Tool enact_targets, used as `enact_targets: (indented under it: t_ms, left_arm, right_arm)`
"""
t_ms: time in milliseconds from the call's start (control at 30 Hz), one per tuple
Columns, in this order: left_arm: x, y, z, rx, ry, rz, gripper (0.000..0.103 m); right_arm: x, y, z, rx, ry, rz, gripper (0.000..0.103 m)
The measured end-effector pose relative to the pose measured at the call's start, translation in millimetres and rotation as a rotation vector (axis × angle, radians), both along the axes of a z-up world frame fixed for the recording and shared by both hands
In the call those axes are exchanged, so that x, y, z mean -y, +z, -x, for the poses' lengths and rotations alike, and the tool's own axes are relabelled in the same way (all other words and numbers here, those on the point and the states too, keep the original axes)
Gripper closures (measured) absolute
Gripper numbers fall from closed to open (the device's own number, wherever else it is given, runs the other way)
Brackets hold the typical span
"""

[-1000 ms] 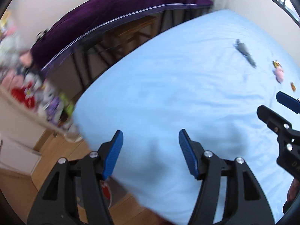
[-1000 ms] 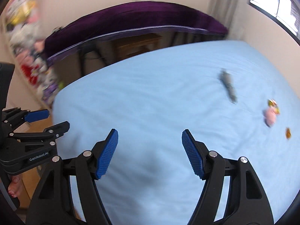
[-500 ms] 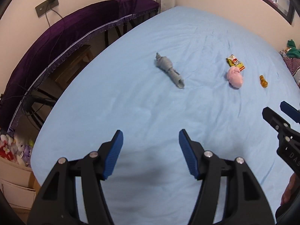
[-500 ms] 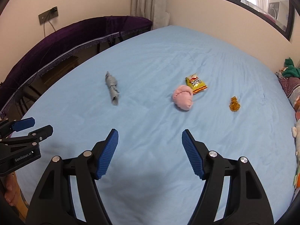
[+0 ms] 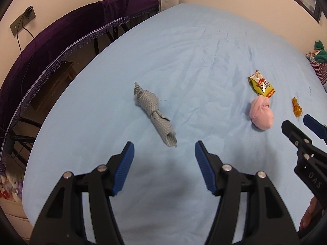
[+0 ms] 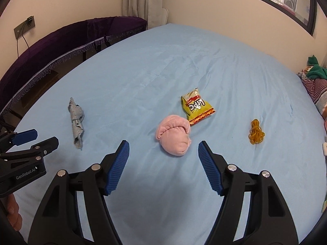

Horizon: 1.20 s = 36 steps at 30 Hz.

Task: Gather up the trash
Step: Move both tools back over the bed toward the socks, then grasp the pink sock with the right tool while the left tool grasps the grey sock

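The blue bed sheet [image 6: 163,65] fills nearly everything ahead of me, smooth apart from some light creases, with a purple fringed cover [image 6: 61,40] over the furniture along its far-left edge and a heap of striped and green clothes [image 6: 315,85] at the far right. I carry my left gripper [image 5: 164,159] and my right gripper [image 6: 163,157] low over the near part of the bed, both with jaws spread wide and nothing between them, which I judge is the ready stance for a first pick, since nothing has been collected yet. Four loose things lie in a rough row across the middle. The twisted grey cloth [image 5: 154,113] lies farthest left, its near end just beyond my left fingers [image 5: 124,169]. The balled pink cloth [image 6: 173,137] sits almost centred just beyond my right jaws, and its far edge touches or overlaps the yellow snack bag [image 6: 196,107], which lies flat and crumpled right behind it. That bag is the plainest piece of trash here, so I judge it is my target; the pink ball in front means I should reach over or around it from the right. Smallest of all, a tangle of orange rubber bands [image 6: 256,134] lies well apart to the right, thin and flat against the sheet, likely awkward to pinch.
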<state>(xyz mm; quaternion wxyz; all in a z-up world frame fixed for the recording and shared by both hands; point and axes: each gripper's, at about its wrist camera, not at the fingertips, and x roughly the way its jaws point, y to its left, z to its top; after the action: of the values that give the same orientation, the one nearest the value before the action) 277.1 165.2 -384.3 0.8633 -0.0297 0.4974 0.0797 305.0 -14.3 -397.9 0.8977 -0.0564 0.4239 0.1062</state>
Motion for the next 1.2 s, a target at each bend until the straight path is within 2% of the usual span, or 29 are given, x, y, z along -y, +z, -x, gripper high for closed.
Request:
enact_targets:
  t_ms: [433,500,567,633,700,733,767,933,1200]
  left_arm:
    - [-8.4,-60.4,-61.5,-0.065,-0.013,-0.004,0.043]
    - [-9.8,-67.8,-66.2,-0.075,-0.013,0.000,0.050]
    - [-11.6,-76.5,-71.6,-0.098,-0.012,0.025,0.065]
    - [-13.6,-81.4,-74.6,-0.102,-0.011,0.034,0.071]
    - [-12.0,-81.2,-75.4,-0.094,-0.020,0.029,0.083]
    - [-11.9,-81.1,-75.5,-0.094,-0.026,0.034,0.092]
    - [-12.8,-80.7,-74.8,-0.093,-0.033,0.040,0.096]
    - [-8.0,-75.2,-71.3,-0.072,-0.055,0.024,0.098]
    - [4.5,-56.7,-60.1,-0.037,-0.099,0.005,0.098]
  right_arm:
    - [-9.8,-52.0,-57.1,-0.053,-0.016,0.029,0.035]
    - [-9.8,-57.5,-60.1,-0.059,-0.014,0.035,0.037]
    - [-10.0,-62.5,-62.4,-0.067,-0.011,0.042,0.046]
    - [-9.6,-66.5,-63.7,-0.073,-0.010,0.048,0.051]
    - [-8.5,-66.0,-63.7,-0.065,-0.012,0.048,0.058]
    - [-7.8,-65.5,-63.9,-0.064,-0.012,0.046,0.060]
    - [-7.3,-65.0,-64.3,-0.064,-0.012,0.043,0.062]
    - [-5.8,-61.6,-62.4,-0.062,-0.008,0.032,0.067]
    - [-8.4,-50.3,-51.0,-0.056,0.015,0.014,0.068]
